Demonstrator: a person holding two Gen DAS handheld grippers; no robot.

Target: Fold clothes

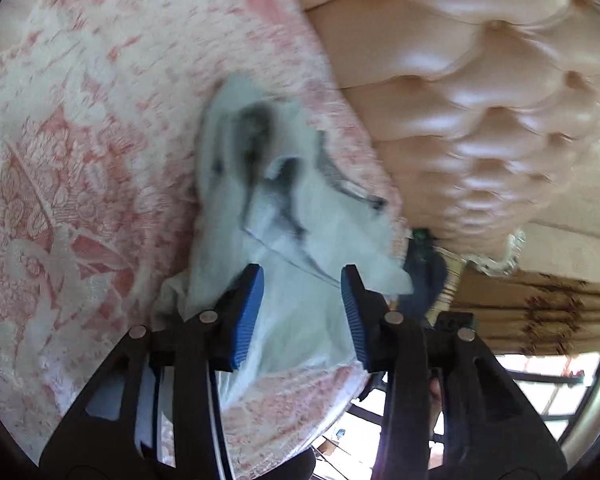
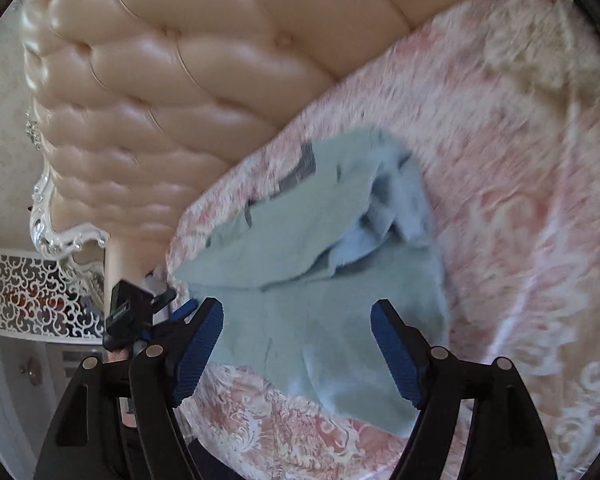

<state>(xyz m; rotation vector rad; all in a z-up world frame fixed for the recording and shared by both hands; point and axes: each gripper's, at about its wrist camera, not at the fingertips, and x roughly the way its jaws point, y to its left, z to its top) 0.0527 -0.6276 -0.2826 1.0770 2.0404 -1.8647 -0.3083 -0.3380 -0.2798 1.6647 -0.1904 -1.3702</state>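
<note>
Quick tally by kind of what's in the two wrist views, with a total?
Pale blue garment: 1, crumpled on the bedspread
Pink and white patterned bedspread: 1
Tufted peach headboard: 1
Grippers: 2, left gripper and right gripper, both open, pads clear of the cloth
Total: 5

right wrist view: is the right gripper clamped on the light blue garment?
No. The right gripper has its jaws wide apart, and the light blue garment lies loose on the pink bedspread between them.
</note>
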